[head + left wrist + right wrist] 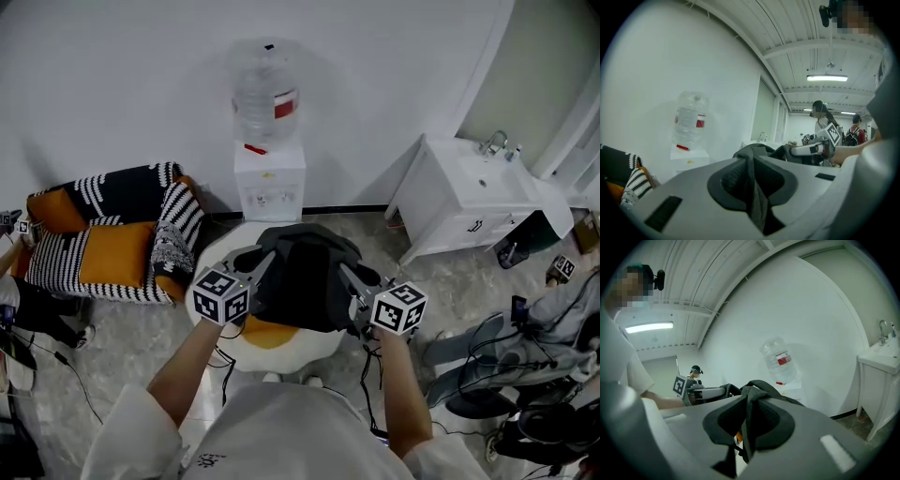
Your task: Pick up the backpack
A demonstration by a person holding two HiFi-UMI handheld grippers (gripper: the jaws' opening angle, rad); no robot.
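Two claws share the load in the head view: the left claw (266, 261) and the right claw (352, 275) pinch opposite sides of the dark backpack (305, 267). It hangs between them over a round white worktop (309, 351), and this matched hold likely keeps the soft bag level. In the left gripper view, the jaws are clamped on a thin strap fold (753, 187), so they sit nearly together. In the right gripper view, the jaws likewise close on a second strap (746, 420) that leads up to the bag's top.
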